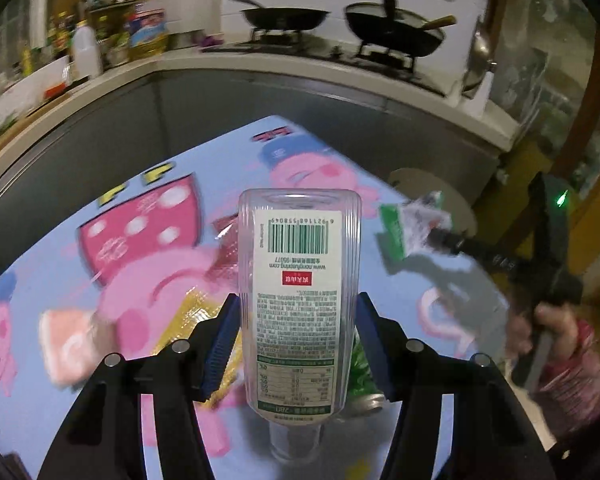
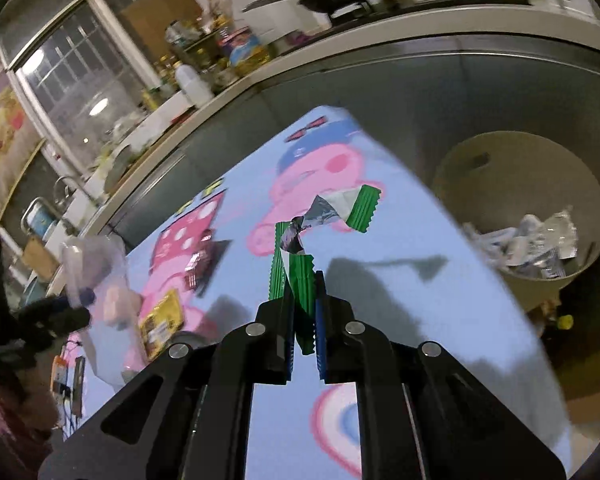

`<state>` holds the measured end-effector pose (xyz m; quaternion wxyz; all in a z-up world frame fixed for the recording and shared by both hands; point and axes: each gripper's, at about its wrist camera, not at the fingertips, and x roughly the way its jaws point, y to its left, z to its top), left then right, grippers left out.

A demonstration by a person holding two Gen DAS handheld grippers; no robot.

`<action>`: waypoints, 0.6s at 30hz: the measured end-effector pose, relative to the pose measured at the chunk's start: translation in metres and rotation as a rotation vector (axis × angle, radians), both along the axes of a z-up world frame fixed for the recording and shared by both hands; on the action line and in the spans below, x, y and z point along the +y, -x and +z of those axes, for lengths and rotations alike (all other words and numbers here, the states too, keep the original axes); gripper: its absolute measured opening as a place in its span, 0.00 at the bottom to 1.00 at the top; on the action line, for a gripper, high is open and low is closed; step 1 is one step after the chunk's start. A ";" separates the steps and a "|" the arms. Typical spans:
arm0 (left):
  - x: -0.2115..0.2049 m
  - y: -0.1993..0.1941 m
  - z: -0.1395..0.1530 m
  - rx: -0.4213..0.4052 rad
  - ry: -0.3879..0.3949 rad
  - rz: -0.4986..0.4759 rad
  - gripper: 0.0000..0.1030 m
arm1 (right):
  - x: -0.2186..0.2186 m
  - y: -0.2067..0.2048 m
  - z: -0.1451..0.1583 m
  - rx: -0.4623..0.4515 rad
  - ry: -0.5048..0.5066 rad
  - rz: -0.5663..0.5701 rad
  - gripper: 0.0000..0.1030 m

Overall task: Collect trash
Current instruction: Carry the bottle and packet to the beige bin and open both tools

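With the left gripper clamped on the mid-body of a light, slippery, crushable clear plastic bottle at frame centre, the right gripper pinches the limp green foil wrapper by its crimped end, left of the waste bin.

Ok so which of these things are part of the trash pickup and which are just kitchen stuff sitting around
Part of the job:
- clear plastic bottle, in the left gripper
- torn green wrapper, in the right gripper
- round beige bin
- gold snack packet on the cartoon tablecloth

Just lying about:
- black woks
- white jug
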<state>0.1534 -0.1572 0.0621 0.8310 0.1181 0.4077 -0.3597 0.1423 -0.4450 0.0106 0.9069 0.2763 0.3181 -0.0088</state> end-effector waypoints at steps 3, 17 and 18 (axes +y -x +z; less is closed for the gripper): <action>-0.035 -0.002 0.007 0.008 0.015 -0.050 0.57 | -0.023 0.003 -0.008 0.014 -0.001 -0.027 0.08; -0.112 -0.040 -0.002 -0.013 -0.035 -0.053 0.57 | -0.047 -0.017 -0.036 0.047 -0.058 -0.008 0.08; -0.113 -0.044 0.000 -0.019 -0.035 -0.046 0.57 | -0.045 -0.018 -0.037 0.047 -0.060 -0.001 0.08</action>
